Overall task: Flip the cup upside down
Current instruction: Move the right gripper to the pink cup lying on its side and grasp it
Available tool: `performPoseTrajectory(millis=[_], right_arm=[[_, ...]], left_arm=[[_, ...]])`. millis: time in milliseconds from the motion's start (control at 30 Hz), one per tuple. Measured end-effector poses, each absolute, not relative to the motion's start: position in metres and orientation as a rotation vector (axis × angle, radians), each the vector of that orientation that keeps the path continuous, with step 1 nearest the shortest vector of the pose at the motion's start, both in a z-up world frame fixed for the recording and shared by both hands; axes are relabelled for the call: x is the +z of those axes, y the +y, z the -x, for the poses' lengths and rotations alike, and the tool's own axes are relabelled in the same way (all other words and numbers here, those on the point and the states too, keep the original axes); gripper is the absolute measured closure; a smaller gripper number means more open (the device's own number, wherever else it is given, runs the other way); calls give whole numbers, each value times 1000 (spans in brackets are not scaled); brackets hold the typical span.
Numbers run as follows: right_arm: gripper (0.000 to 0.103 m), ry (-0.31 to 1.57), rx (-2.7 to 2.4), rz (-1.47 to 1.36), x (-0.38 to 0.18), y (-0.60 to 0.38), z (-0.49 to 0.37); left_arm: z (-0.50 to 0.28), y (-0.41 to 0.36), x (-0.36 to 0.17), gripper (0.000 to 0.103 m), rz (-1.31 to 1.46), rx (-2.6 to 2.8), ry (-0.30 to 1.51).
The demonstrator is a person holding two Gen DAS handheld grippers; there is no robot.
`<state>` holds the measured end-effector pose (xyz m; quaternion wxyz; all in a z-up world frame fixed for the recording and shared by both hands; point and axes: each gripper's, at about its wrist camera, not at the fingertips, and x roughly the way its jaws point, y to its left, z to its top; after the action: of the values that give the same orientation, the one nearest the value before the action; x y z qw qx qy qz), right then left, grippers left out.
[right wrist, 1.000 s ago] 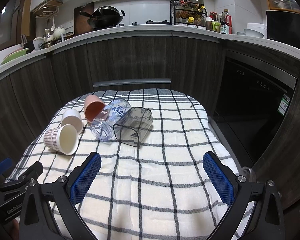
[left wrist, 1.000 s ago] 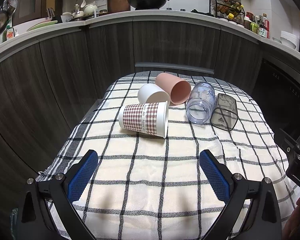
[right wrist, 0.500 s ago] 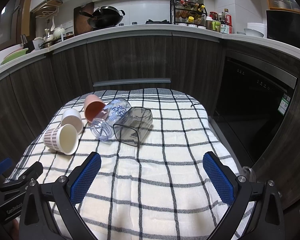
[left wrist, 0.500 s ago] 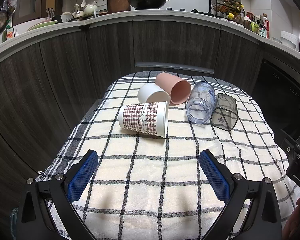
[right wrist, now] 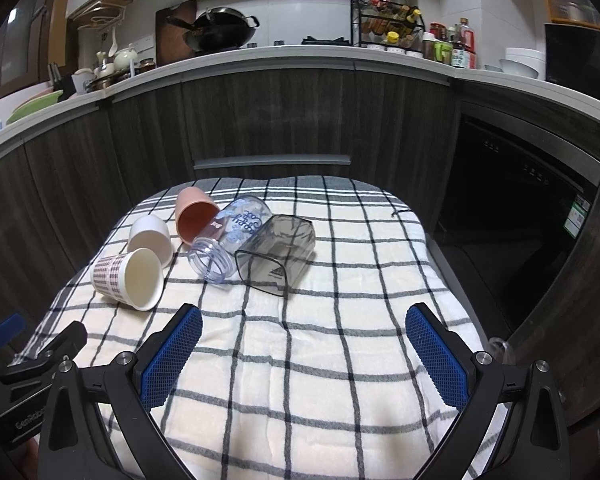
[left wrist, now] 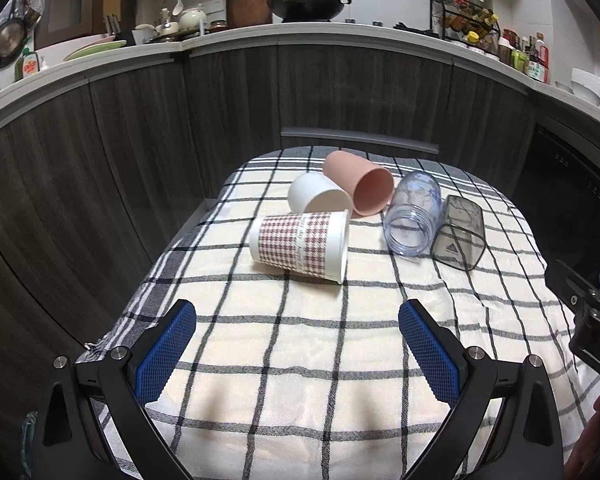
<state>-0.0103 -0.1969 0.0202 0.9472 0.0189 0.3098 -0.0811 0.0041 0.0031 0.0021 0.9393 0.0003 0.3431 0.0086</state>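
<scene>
Several cups lie on their sides on the checked cloth [left wrist: 300, 340]. A red-and-white checked paper cup [left wrist: 300, 246] [right wrist: 126, 278] is nearest, with a white cup [left wrist: 318, 199] [right wrist: 150, 234] and a pink cup [left wrist: 360, 188] [right wrist: 194, 216] behind it. A clear jar with blue print [left wrist: 414, 220] [right wrist: 230, 242] and a smoky square cup [left wrist: 460, 238] [right wrist: 278, 254] lie to the right. My left gripper [left wrist: 298, 332] is open and empty, short of the paper cup. My right gripper [right wrist: 304, 336] is open and empty, short of the smoky cup.
The cloth covers a small table in front of dark wood cabinets [left wrist: 300, 92]. A counter [right wrist: 300, 56] above holds a wok, bottles and dishes. A dark appliance front [right wrist: 512, 208] stands at the right. The other gripper shows at each view's edge [left wrist: 588, 320] [right wrist: 28, 360].
</scene>
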Motion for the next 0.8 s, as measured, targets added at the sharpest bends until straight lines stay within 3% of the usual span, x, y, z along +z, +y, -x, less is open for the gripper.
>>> performPoseTrajectory(millis=[800], right_arm=[[1,631,32,134,63,-135,-95]], left_arm=[[-72,45,38,0,84,149,652]])
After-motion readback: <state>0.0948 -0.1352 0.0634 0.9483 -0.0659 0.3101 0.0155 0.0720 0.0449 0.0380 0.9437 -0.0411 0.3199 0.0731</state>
